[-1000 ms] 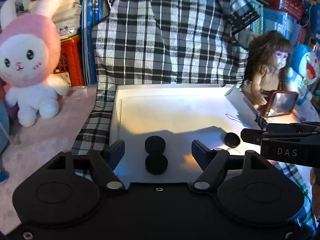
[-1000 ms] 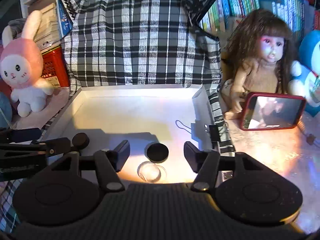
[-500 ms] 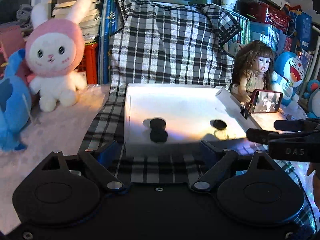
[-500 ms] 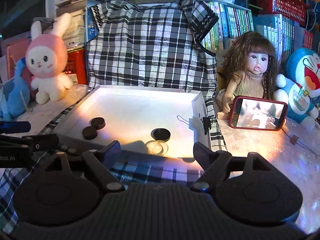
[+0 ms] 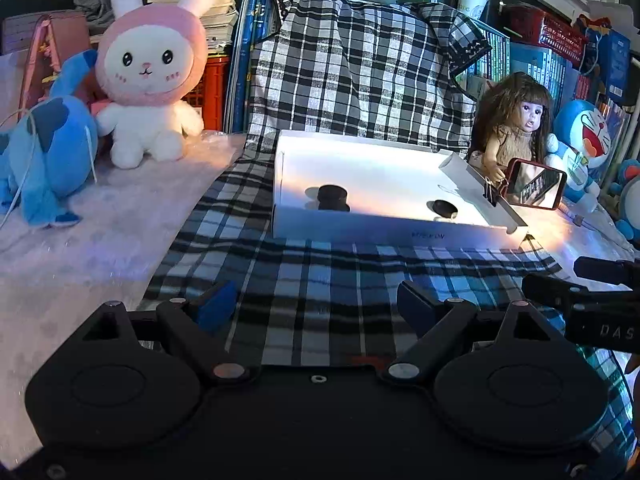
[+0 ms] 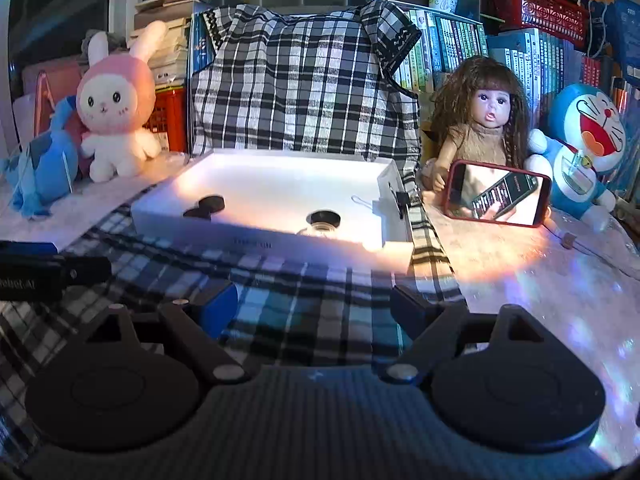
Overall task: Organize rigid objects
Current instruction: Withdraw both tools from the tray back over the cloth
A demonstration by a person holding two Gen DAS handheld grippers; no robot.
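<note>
A white shallow box [image 5: 384, 232] [image 6: 248, 236] sits on a plaid cloth [image 5: 320, 280]. Inside it lie two black round lids side by side [image 5: 332, 197] [image 6: 205, 207], a third black lid [image 5: 442, 207] [image 6: 325, 218] and a clear glass jar [image 6: 316, 231] just in front of that lid. My left gripper [image 5: 316, 306] is open and empty, well back from the box over the cloth. My right gripper [image 6: 314, 304] is open and empty, also back from the box. Each gripper shows at the edge of the other's view: the right one [image 5: 592, 300], the left one [image 6: 44, 272].
A pink-hooded rabbit plush [image 5: 150, 76] and a blue plush [image 5: 44, 152] stand at the left. A doll [image 6: 486, 120] holding a red phone [image 6: 498, 194] and a blue cat toy [image 6: 584, 148] stand at the right. Books and red baskets line the back.
Both grippers have pulled back from inside the box to well in front of it, still open and empty. The lids and the jar have stayed in place.
</note>
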